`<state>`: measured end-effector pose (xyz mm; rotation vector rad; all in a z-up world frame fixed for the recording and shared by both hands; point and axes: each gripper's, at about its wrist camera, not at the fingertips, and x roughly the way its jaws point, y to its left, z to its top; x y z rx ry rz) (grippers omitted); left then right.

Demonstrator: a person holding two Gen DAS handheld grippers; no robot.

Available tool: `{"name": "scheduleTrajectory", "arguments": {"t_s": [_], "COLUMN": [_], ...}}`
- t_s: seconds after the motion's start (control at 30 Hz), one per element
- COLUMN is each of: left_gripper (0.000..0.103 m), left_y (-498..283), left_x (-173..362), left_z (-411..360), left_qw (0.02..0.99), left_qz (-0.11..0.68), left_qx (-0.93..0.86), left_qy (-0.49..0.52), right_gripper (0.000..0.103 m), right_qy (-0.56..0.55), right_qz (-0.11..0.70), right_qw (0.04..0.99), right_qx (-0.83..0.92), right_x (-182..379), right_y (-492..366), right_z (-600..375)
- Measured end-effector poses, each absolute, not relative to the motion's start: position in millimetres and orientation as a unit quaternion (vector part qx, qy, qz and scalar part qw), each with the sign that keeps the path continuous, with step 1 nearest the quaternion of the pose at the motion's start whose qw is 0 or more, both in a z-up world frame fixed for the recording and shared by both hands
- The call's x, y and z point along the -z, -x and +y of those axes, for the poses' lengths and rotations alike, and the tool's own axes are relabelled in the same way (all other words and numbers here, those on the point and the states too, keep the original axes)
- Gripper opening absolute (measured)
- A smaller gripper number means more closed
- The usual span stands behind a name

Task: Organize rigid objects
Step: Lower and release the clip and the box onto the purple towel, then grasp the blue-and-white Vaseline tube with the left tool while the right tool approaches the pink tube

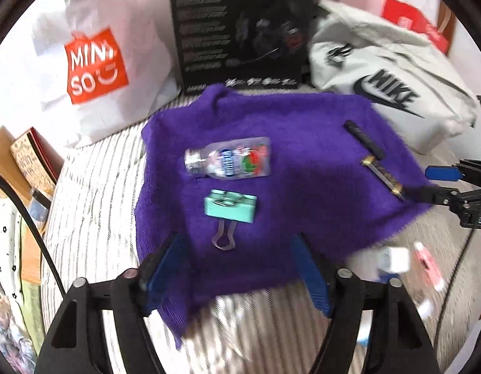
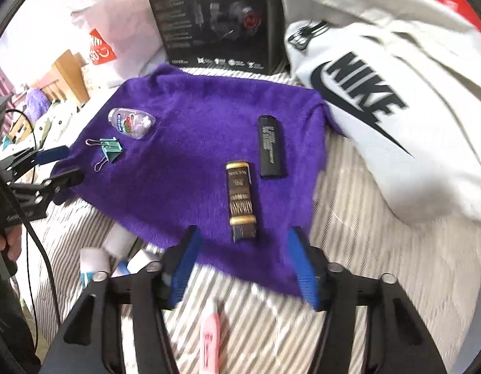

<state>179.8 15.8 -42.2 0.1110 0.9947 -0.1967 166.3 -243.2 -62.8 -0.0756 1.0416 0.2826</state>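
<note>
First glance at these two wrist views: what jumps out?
The purple fuzzy cloth spread on the striped bedding dominates both views. Four small things lie on it: a clear little bottle and teal binder clip on one side, a black lighter and a brown-and-gold case on the other. Behind stand a white Miniso bag and a Nike bag.

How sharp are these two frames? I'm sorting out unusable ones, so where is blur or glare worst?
Left wrist view: motion blur smears the small white items lower right; the teal metal binder clip stays readable. Right wrist view: the fuzzy purple cloth is fairly sharp, the top left is washed out, and fisheye bends the edges.
</note>
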Motion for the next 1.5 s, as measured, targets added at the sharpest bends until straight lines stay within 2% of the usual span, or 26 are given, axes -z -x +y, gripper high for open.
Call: {"name": "scheduleTrajectory", "arguments": {"t_s": [0.03,0.23,0.6,1.1,1.17,1.2,1.23,1.5], "left_gripper": [0.084,0.094,0.095,0.095,0.094,0.081,0.076,0.076], "left_y": [-172,-109,-67,-97,-101,-102,-103,-91], "left_x": [38,33,56,91,93,92,91,92], "left_z": [12,-18,-51,-69,-67,-63,-60,-39], "left_qw": [0.875,0.875,0.849,0.822,0.824,0.827,0.828,0.841], "left_qz": [0.471,0.443,0.443,0.463,0.468,0.468,0.471,0.476], "left_qx": [0.103,0.170,0.233,0.274,0.271,0.273,0.272,0.228], "left_qy": [-0.053,-0.092,-0.167,-0.188,-0.172,-0.152,-0.134,-0.120], "right_gripper": [0.063,0.063,0.063,0.063,0.063,0.063,0.063,0.063], "right_qy": [0.032,-0.002,-0.015,-0.020,-0.017,-0.016,-0.015,-0.002], "right_qz": [0.493,0.494,0.511,0.534,0.534,0.534,0.533,0.526], "right_qw": [0.860,0.861,0.853,0.840,0.840,0.840,0.840,0.842], "right_qx": [-0.132,-0.125,-0.102,-0.091,-0.094,-0.096,-0.098,-0.116], "right_x": [60,60,86,109,110,111,111,112], "right_y": [-159,-115,-59,-46,-48,-49,-50,-66], "right_z": [-246,-263,-273,-280,-277,-276,-274,-256]}}
